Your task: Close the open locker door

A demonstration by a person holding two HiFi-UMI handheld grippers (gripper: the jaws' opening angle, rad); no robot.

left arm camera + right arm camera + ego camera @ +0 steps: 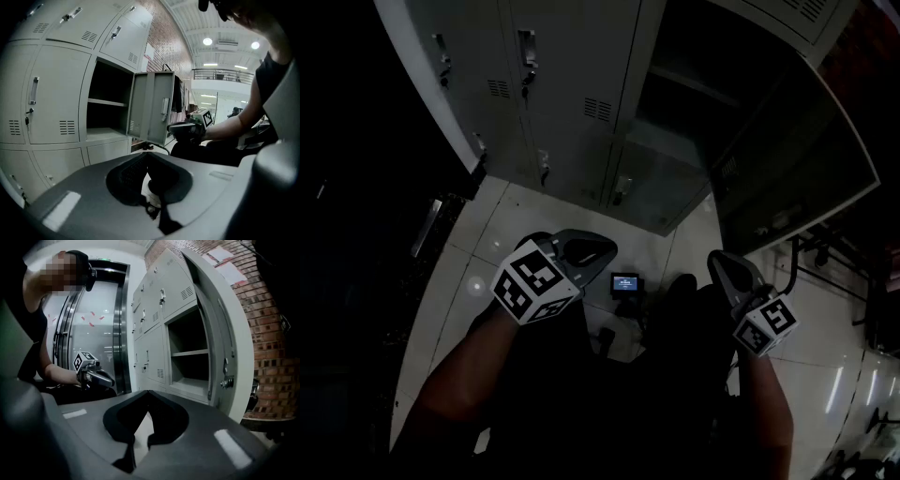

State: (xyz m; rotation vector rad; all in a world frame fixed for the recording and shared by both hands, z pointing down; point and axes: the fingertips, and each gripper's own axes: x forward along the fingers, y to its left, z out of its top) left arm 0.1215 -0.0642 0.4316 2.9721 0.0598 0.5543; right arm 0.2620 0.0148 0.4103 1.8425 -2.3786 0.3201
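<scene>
The grey locker bank stands ahead, and one upper compartment (pixel 675 103) is open with a shelf inside. Its door (pixel 797 159) swings far out to the right. In the left gripper view the door (pixel 152 112) is seen from its inner side, right of the dark compartment (pixel 105 108). The door (pixel 229 333) looms close on the right of the right gripper view. My left gripper (pixel 602 249) and right gripper (pixel 718 261) are both held low over the floor, short of the lockers, shut and empty. Neither touches the door.
Closed locker doors (pixel 534 84) with handles fill the left of the bank. A small device with a lit screen (pixel 625 283) and cables lie on the tiled floor between the grippers. A brick wall (pixel 267 333) stands behind the open door.
</scene>
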